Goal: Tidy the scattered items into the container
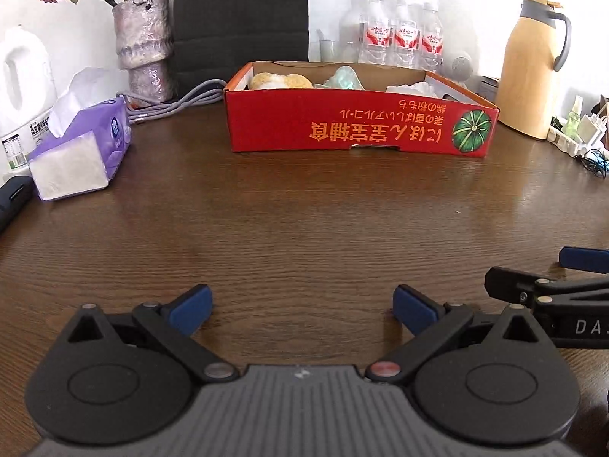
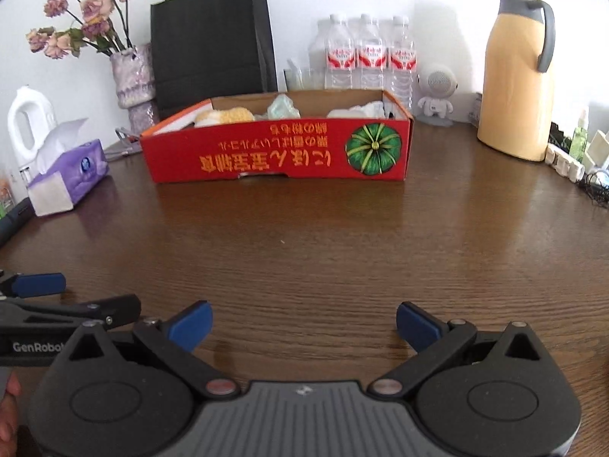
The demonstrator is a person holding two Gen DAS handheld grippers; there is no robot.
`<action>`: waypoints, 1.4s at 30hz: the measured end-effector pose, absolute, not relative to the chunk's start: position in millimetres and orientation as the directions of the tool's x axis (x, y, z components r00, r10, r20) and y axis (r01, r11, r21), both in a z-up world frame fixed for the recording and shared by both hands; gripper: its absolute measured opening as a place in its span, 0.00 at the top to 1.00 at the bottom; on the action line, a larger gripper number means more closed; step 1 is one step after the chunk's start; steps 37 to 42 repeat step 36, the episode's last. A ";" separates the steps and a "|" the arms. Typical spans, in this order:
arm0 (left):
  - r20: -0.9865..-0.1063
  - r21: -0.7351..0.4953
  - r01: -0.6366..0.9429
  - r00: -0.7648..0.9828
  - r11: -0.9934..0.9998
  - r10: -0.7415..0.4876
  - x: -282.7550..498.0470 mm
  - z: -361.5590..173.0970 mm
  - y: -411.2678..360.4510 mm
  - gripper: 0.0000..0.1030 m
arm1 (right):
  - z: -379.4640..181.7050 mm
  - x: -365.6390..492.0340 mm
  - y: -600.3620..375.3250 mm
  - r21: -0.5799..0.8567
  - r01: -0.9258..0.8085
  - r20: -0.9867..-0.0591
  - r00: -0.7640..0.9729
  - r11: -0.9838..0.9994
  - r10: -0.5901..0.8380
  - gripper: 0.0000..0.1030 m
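Three soft items, perhaps cloths (image 2: 224,116), in red box (image 2: 274,154)

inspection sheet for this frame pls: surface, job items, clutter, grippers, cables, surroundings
Surface: brown wooden table, bare in the middle.
Job's things: red cardboard box holds a yellow item, a pale green item and a white item; nothing loose seen on the table.
Clutter: purple tissue pack, vase, water bottles, yellow thermos.
Grippers: left gripper and right gripper both open, empty, low over the table.
Cables: grey cable by the vase.
Surroundings: white wall, black bag.
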State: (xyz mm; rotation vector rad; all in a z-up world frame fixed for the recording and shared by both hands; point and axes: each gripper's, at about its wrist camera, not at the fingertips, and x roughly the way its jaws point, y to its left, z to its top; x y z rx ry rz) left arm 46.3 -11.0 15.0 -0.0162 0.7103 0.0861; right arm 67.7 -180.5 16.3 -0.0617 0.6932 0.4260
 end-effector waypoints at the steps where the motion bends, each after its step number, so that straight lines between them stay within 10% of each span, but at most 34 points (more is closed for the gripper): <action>1: -0.652 0.020 -0.088 0.754 0.996 0.080 46.7 14.4 -11.6 0.00 | 15.7 68.5 -180.6 0.084 -0.398 -0.632 0.688 0.914 0.357 0.00; 42: -0.648 0.016 -0.093 0.757 0.996 0.081 50.6 13.1 -10.1 0.00 | 12.2 72.1 -171.7 0.014 -0.395 -0.648 0.696 0.918 0.309 0.00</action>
